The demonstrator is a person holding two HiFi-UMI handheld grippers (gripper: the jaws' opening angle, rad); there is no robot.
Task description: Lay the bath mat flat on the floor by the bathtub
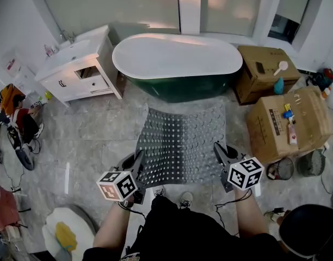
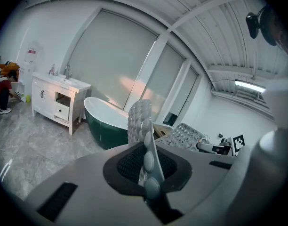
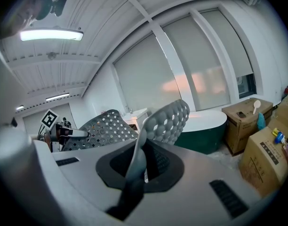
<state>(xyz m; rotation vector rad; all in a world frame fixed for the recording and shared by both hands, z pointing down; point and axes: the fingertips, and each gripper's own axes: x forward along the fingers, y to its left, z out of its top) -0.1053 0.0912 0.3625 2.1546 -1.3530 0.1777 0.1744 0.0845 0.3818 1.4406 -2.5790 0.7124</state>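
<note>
while both grippers hold the mat in front of the tub

as it is seen from above, the left gripper has its two jaws closed on the near left corner of the bath mat, with the thin edge of the mat pinched between them. the right gripper does the same with the near right corner: its jaws are pressed together with only the mat edge between. in both gripper views the mat rises out of the jaws and bends over a little at the top.

the mat is grey, with many small round holes and bumps. it stretches between the two grippers and runs ahead of them, toward the bathtub. its far edge is near the dark green side of the tub, but i cannot tell if that edge touches the grey tiled floor. the mat has a soft curve across the middle.

ahead and to the left of the left gripper stands a white cabinet. just to the right of the right gripper is a cardboard box, and a second box is further ahead, beside the end of the tub.
</note>
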